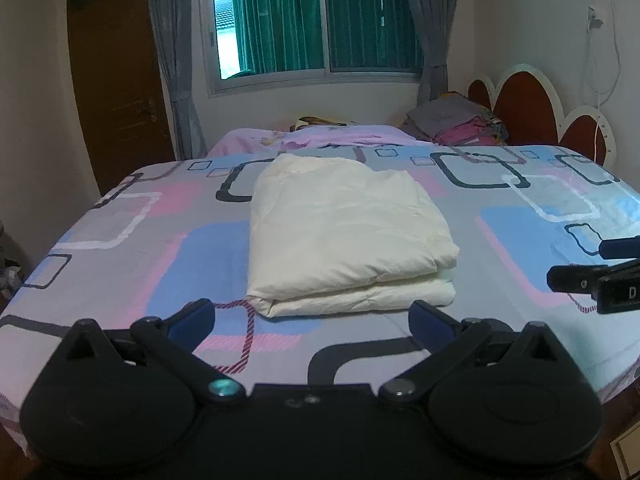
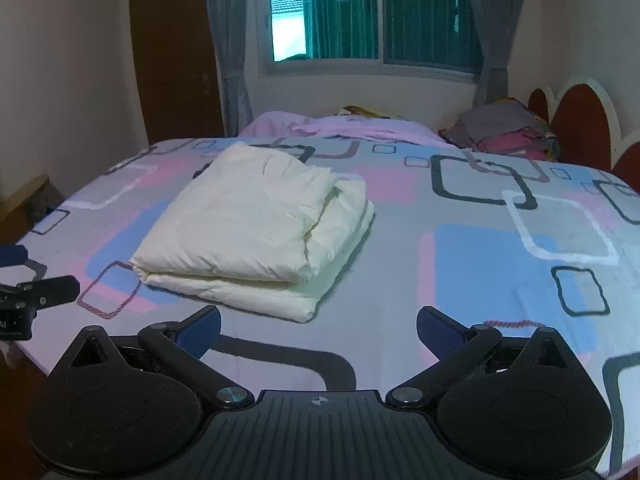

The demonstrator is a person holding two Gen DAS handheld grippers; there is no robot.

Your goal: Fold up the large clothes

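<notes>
A cream-white garment [image 1: 340, 232] lies folded into a thick rectangle on the patterned bed sheet [image 1: 120, 248]; it also shows in the right wrist view [image 2: 256, 224]. My left gripper [image 1: 312, 320] is open and empty, just short of the bundle's near edge. My right gripper [image 2: 318, 328] is open and empty, near the bundle's right front corner. The right gripper's tip shows at the right edge of the left wrist view [image 1: 592, 276], and the left gripper's tip at the left edge of the right wrist view [image 2: 36, 296].
A pile of grey and pink folded clothes [image 1: 456, 120] sits at the far right by the red headboard [image 1: 524, 108]. A pink blanket [image 1: 320, 140] lies along the far edge below the window [image 1: 312, 24]. A brown door [image 1: 116, 80] stands at left.
</notes>
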